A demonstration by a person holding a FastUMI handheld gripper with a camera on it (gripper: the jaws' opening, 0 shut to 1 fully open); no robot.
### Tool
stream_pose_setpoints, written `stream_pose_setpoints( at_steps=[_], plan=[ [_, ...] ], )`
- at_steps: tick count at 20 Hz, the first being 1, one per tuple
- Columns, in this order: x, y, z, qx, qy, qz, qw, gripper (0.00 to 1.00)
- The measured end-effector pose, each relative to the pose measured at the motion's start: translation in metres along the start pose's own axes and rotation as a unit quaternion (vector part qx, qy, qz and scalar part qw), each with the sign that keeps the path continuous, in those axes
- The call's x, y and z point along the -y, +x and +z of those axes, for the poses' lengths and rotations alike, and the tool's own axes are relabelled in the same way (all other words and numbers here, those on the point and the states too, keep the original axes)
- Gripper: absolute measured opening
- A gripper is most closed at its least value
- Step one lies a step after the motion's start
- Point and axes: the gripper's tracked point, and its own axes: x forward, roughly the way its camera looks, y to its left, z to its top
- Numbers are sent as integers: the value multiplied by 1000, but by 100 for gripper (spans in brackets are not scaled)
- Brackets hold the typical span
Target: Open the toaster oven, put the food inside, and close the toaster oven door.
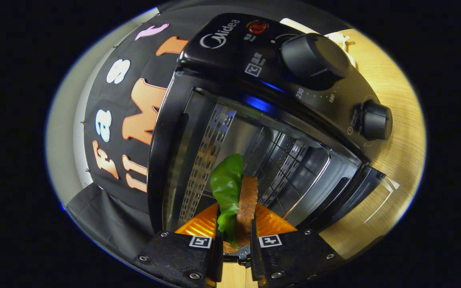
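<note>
A black toaster oven (230, 48) stands close ahead with its door (368, 196) swung down and open, so the shiny cavity (278, 160) shows. My gripper (236, 232) is shut on the food (234, 196), a brown slice with a green leaf against it, held upright between the fingers. The food's top reaches into the oven's mouth, in front of the wire rack (294, 168). The view is tilted, so the oven looks rolled to the right.
Two black knobs (314, 56) (376, 120) sit on the oven's control panel, with a red lamp (257, 27) beside them. The oven rests on a light wooden table (398, 132). The dark booth wall (106, 200) hangs left of the oven.
</note>
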Motion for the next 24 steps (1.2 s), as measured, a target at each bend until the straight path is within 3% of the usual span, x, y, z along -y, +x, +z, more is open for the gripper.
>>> stream_pose_setpoints(
  at_steps=[3, 5, 8, 11, 15, 17, 24],
  plan=[
    [0, -2, 1, 17, -46, -16, 999, 34],
    [4, -5, 8, 39, -98, -50, 993, 41],
    [9, -9, 13, 54, -183, -87, 978, 52],
    [12, -13, 19, 54, -226, -106, 967, 56],
    [18, -22, 26, 55, -300, -143, 942, 74],
    [16, -33, 32, 60, -340, -146, 927, 78],
    [9, -89, 28, 6, -405, -130, 905, 87]
  ],
)
